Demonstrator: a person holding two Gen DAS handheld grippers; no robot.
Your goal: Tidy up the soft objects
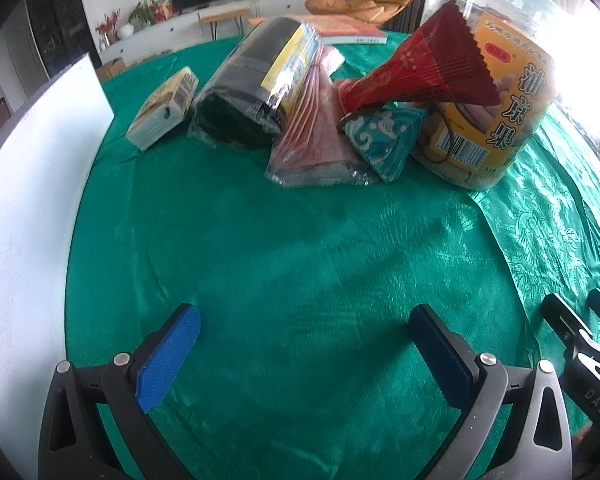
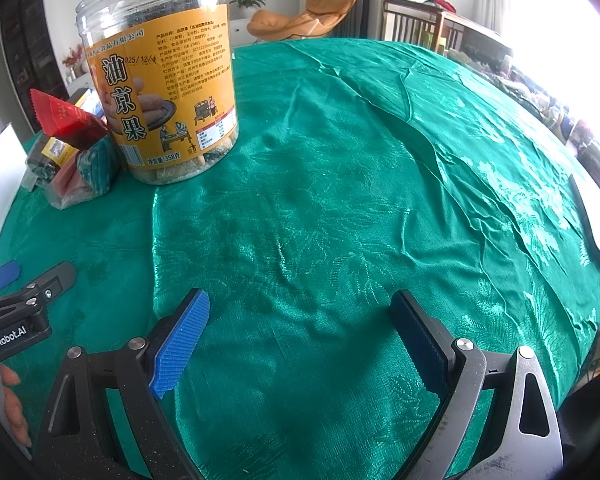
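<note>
Snack jar (image 1: 496, 80) behind red packet (image 1: 424, 68) and teal pouch (image 1: 384, 144), touching.

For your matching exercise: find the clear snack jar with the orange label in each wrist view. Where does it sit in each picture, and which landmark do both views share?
Left wrist view: the snack jar stands at upper right, behind the red packet.
Right wrist view: the jar stands at upper left, with the packet on its left.
Shared landmark: the green tablecloth.

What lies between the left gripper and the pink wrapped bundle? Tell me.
Only bare green tablecloth separates the left gripper from the pink wrapped bundle, as the left wrist view shows.
</note>
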